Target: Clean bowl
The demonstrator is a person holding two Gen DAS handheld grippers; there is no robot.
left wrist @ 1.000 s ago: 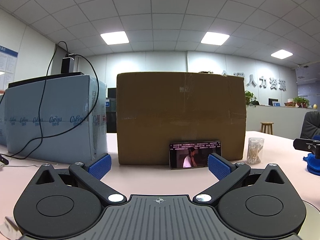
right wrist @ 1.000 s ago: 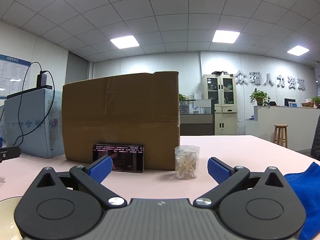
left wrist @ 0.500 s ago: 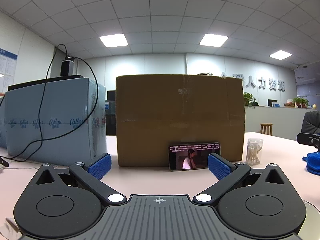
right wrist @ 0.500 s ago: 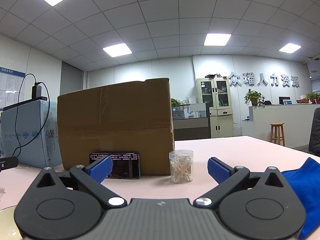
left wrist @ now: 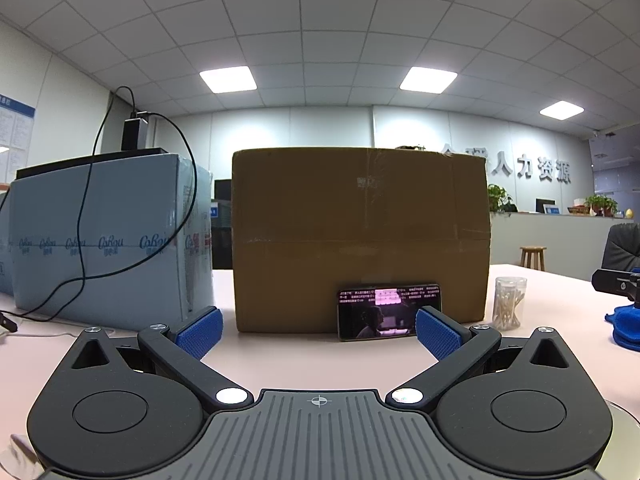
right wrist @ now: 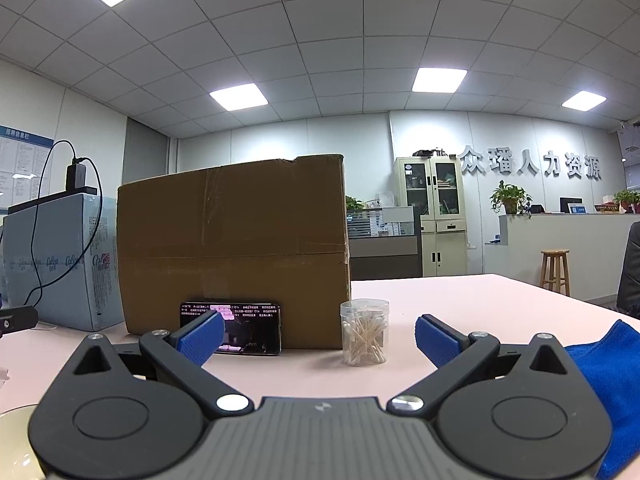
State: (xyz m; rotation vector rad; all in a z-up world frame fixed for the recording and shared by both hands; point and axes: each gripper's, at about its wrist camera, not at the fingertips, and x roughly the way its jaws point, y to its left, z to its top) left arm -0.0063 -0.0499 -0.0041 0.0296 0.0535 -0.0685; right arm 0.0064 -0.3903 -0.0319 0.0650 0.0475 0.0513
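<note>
My left gripper point(left wrist: 318, 330) is open and empty above the pink table, facing a cardboard box. My right gripper point(right wrist: 318, 334) is open and empty too. A blue cloth point(right wrist: 608, 392) lies on the table just right of the right gripper; it also shows at the far right of the left wrist view point(left wrist: 624, 326). A pale curved rim, likely the bowl point(right wrist: 16, 432), shows at the bottom left of the right wrist view, mostly hidden by the gripper body. A similar rim point(left wrist: 622, 424) shows at the bottom right of the left wrist view.
A brown cardboard box point(left wrist: 360, 236) stands ahead with a phone point(left wrist: 378, 316) leaning on it. A clear jar of cotton swabs point(right wrist: 365, 332) stands right of the phone. A light blue box point(left wrist: 108, 240) with a black cable is at the left.
Both grippers tilted up slightly; the scene sits lower in the views. The right gripper shifted right, so the box and jar slid left. Jaws stayed open.
</note>
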